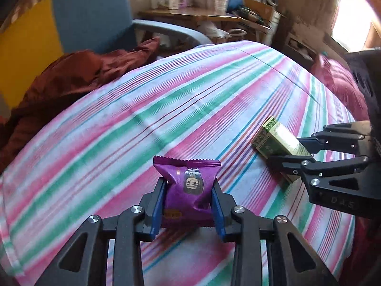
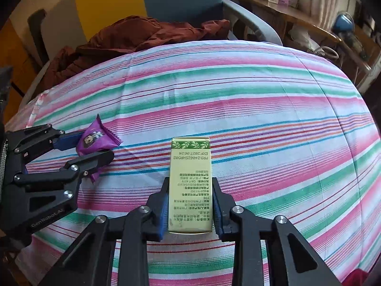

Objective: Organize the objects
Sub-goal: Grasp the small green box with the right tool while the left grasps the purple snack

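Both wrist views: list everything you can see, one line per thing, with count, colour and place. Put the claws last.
snack packet: one, purple, on the striped cloth, pinched between the left claw's pads
carton: one, pale green with a leaf band, lying on the cloth, held by the right claw
striped cloth: one, pink, green and white, covering the work surface
crumpled fabric: one heap, rust brown, at the cloth's far edge
chair: one, blue with grey armrest, behind the heap
wooden shelf: one, brown, far background, holding white boxes
left claw: one, black with blue pads, shut on the packet
right claw: one, black with blue pads, shut on the carton
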Action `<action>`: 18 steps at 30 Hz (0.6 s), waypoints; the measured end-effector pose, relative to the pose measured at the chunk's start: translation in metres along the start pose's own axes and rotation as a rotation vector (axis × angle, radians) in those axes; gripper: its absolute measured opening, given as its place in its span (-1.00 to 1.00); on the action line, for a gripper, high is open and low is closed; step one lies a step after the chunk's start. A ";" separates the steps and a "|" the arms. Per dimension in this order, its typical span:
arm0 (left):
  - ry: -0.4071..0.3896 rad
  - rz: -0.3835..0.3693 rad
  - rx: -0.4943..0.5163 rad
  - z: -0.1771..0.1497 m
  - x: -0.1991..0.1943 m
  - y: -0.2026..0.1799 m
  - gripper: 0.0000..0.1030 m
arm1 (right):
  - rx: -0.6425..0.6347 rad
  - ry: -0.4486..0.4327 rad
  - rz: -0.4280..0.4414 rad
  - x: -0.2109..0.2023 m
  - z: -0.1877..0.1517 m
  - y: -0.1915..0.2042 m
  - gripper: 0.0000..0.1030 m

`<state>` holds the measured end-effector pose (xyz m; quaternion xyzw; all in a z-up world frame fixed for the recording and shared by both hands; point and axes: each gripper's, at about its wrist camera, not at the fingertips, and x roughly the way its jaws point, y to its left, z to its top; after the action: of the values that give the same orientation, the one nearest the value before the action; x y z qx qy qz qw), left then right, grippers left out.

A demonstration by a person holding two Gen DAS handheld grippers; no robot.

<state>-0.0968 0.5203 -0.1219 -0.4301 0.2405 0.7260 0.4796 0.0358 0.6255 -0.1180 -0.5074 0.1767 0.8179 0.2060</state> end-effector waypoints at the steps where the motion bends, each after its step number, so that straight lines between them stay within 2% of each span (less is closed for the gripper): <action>1: -0.008 0.005 -0.031 -0.007 -0.007 0.002 -0.34 | -0.013 -0.005 0.003 -0.001 0.000 0.002 -0.41; 2: -0.018 0.010 -0.047 -0.012 -0.013 0.002 -0.34 | -0.022 -0.008 0.012 -0.002 -0.001 0.004 -0.41; 4: -0.040 0.079 -0.060 -0.031 -0.029 -0.001 -0.33 | -0.048 -0.010 0.030 -0.005 -0.003 0.009 -0.41; 7: -0.060 0.136 -0.113 -0.057 -0.048 0.000 -0.33 | -0.093 -0.009 0.068 -0.001 -0.002 0.027 -0.41; 13: -0.091 0.195 -0.157 -0.087 -0.076 0.004 -0.33 | -0.176 -0.010 0.102 0.006 -0.008 0.058 -0.41; 18: -0.087 0.208 -0.190 -0.103 -0.088 0.004 -0.33 | -0.212 -0.026 0.116 0.004 -0.015 0.070 -0.41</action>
<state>-0.0451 0.3968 -0.0997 -0.4146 0.1930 0.8092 0.3689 0.0091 0.5593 -0.1225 -0.5047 0.1154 0.8490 0.1058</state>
